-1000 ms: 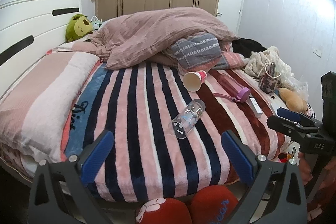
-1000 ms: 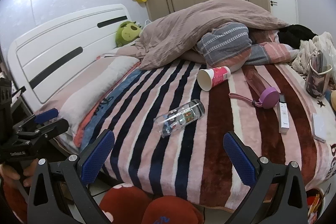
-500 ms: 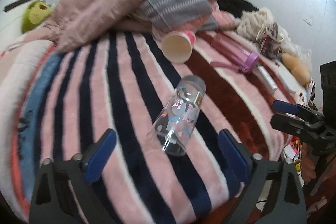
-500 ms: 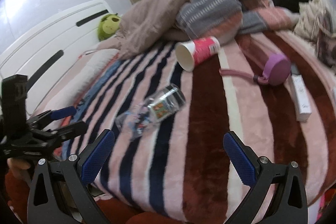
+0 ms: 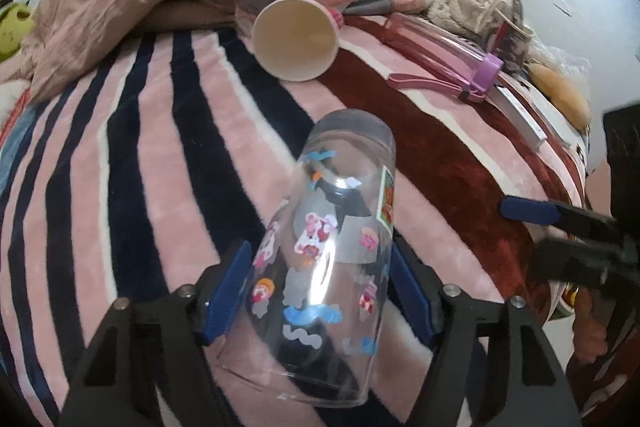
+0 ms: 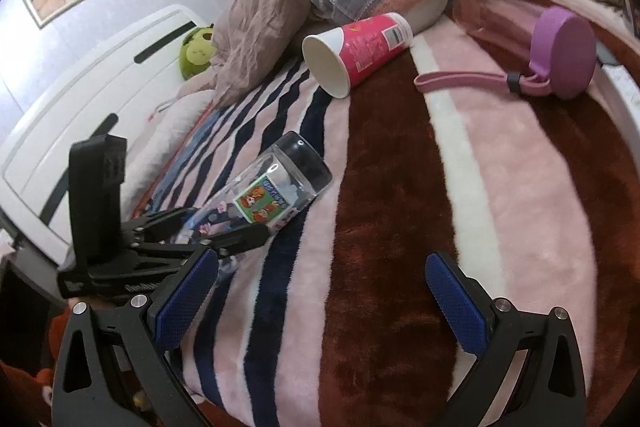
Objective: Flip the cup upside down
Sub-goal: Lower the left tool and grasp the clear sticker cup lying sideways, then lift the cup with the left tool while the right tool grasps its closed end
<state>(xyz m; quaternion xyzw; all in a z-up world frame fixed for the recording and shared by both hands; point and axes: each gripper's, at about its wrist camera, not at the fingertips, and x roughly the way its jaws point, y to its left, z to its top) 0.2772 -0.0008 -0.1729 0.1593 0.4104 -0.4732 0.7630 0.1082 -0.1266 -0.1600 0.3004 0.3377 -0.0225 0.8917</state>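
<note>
Apparently hard, smooth and likely slippery, the clear sticker-covered cup (image 5: 324, 259) lies on its side near the bed's front edge, the left gripper (image 5: 320, 291) jaws bracketing its open end, seemingly touching it, while the right gripper (image 6: 320, 299) jaws stand apart, empty.

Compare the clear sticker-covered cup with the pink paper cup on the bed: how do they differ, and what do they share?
The clear cup is see-through and covered in cartoon stickers; the paper cup is opaque, pink outside and plain inside.
The clear cup lies between the blue pads of the left tool; the paper cup lies farther up the striped blanket, against the bedding pile, with no tool near it.
The clear cup looks longer and narrower.
Both lie on their sides, mouths toward the cameras.
</note>
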